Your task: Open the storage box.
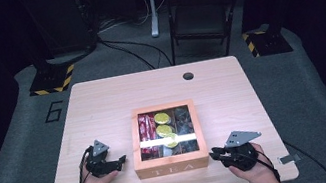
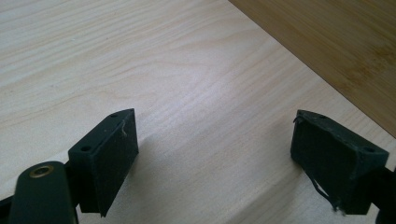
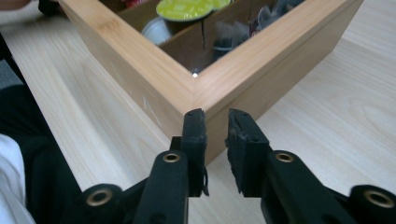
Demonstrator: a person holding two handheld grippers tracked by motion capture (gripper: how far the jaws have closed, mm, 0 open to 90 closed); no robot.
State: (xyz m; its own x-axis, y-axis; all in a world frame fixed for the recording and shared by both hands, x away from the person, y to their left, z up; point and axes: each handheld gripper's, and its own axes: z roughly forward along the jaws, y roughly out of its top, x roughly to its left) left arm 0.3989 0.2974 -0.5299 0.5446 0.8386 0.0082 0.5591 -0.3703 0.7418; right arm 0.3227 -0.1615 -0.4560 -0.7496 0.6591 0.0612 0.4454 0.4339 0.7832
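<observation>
A wooden box [image 1: 172,167] marked TEA stands at the table's front middle. It holds red packets [image 1: 145,127], yellow-lidded capsules [image 1: 162,118] and dark sachets [image 1: 183,118]. My left gripper [image 1: 121,160] rests left of the box, its jaws pointing toward it. In the left gripper view they stand wide open [image 2: 215,154] over bare wood, with the box's side [image 2: 336,42] at the upper right. My right gripper [image 1: 214,153] sits at the box's front right corner. Its jaws [image 3: 215,126] leave a narrow gap just in front of that corner [image 3: 140,60], with nothing between the pads.
The light wooden table [image 1: 103,107] has a round cable hole [image 1: 188,76] at the back. A folding chair [image 1: 198,14] stands beyond the far edge. Both forearms come in over the near edge. A bright streak of light crosses the box.
</observation>
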